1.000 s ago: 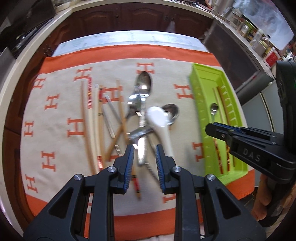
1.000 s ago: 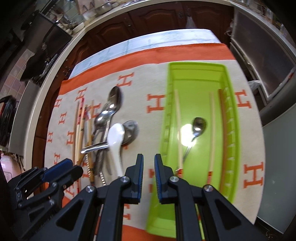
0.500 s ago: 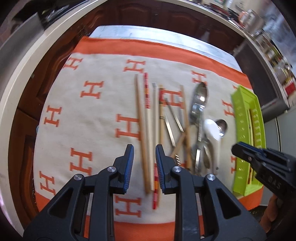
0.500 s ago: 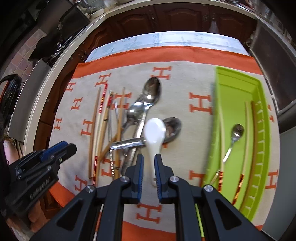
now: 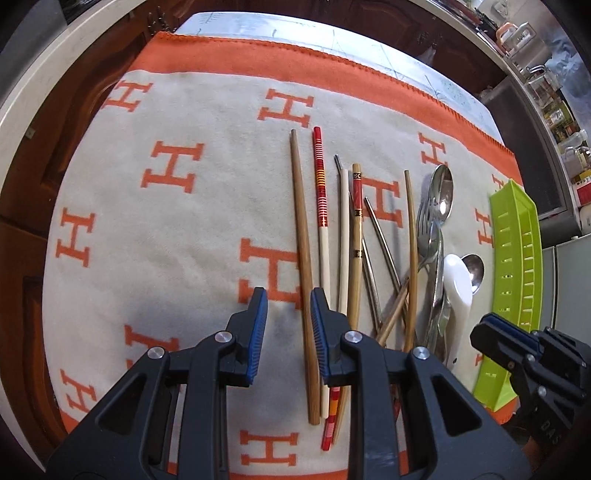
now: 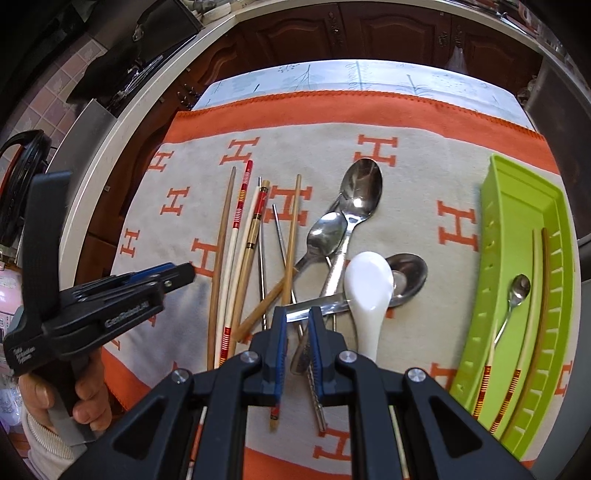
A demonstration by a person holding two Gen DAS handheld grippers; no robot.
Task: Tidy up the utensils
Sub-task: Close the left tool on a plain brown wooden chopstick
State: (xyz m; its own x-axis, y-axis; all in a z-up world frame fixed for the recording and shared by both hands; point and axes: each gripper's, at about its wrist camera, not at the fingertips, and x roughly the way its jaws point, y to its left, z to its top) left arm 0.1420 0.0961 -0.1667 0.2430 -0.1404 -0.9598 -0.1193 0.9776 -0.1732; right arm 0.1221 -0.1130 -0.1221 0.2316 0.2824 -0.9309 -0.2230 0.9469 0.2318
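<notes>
A cream blanket (image 5: 177,229) patterned with orange H motifs covers a counter ringed by dark wood cabinets (image 6: 388,29). On it, loose chopsticks (image 5: 304,258) lie roughly side by side, long axes running from near edge to far, beside a jumble of metal spoons (image 6: 360,192) and a white ceramic spoon (image 6: 367,291) whose bowls point away. A green tray (image 6: 524,206) at the right edge holds a small spoon (image 6: 517,291) and chopsticks laid lengthwise. The left gripper (image 5: 284,332) hovers with jaws parted, empty, straddling a brown chopstick; the right gripper (image 6: 295,350) hangs over the spoon handles, narrowly parted, gripping nothing.
</notes>
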